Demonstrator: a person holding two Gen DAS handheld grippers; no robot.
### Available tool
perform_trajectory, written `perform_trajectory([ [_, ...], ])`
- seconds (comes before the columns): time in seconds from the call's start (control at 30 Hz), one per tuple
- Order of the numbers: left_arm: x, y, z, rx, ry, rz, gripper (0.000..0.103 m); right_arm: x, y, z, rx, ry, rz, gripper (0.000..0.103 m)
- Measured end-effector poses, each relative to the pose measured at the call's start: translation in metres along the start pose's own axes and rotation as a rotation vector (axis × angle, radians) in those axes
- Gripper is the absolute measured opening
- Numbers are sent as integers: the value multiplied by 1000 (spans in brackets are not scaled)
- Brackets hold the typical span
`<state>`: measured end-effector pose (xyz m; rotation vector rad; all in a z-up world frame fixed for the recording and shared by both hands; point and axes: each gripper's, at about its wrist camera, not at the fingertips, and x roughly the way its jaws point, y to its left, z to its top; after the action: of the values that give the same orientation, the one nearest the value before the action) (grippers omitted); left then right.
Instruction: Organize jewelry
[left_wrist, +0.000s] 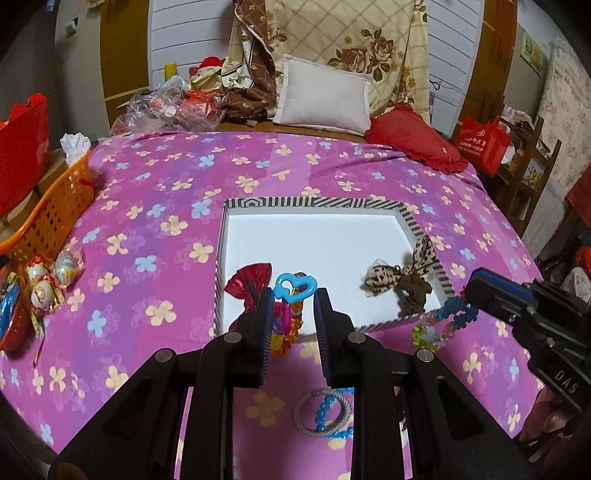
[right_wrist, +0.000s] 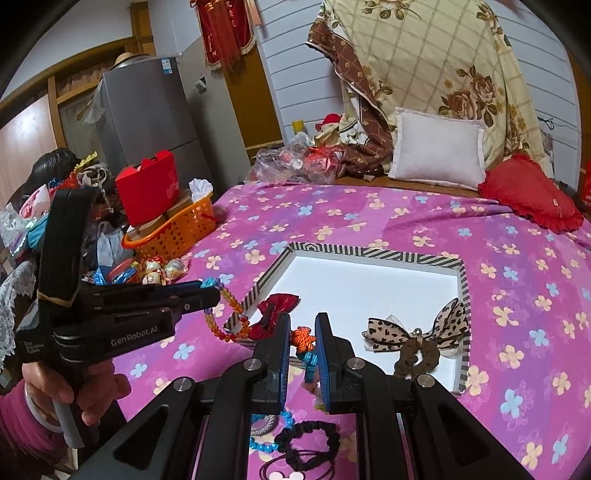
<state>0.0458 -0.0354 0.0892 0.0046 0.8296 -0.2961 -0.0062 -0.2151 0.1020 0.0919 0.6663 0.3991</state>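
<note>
In the left wrist view, the left gripper (left_wrist: 294, 295) is pinching a beaded necklace (left_wrist: 286, 325) with a blue heart clasp, hanging over the near edge of the striped tray (left_wrist: 314, 202). At three o'clock the right gripper (left_wrist: 466, 295) is holding a bead bracelet (left_wrist: 445, 317).

In the right wrist view, the right gripper (right_wrist: 303, 332) is pinching that bracelet (right_wrist: 308, 350) at the tray's (right_wrist: 369, 253) near rim. At nine o'clock the left gripper (right_wrist: 216, 291) is dangling the necklace (right_wrist: 229, 317). A leopard bow (right_wrist: 417, 332) is lying inside the tray.

A pink flower-printed bedsheet (left_wrist: 258, 177) is covering the bed; a grey metal refrigerator (right_wrist: 147, 114) is standing against the white panelled wall (right_wrist: 291, 74).
</note>
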Motion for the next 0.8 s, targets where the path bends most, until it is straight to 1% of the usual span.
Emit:
perform_trajectory([
  [0.27,17,3,25,-37,15,-19,21,19,-11,16,3,16,-14,13],
  [0.4,28,1,32,-46,22,-25,21,31,-18,22,19,23,-11,13],
  [0.57,53,0,31,-58,59,-24,21,56,-27,23,40,52,-7,13],
  [0.8,89,6,23,-77,128,-2,21,89,-38,13,66,110,0,13],
])
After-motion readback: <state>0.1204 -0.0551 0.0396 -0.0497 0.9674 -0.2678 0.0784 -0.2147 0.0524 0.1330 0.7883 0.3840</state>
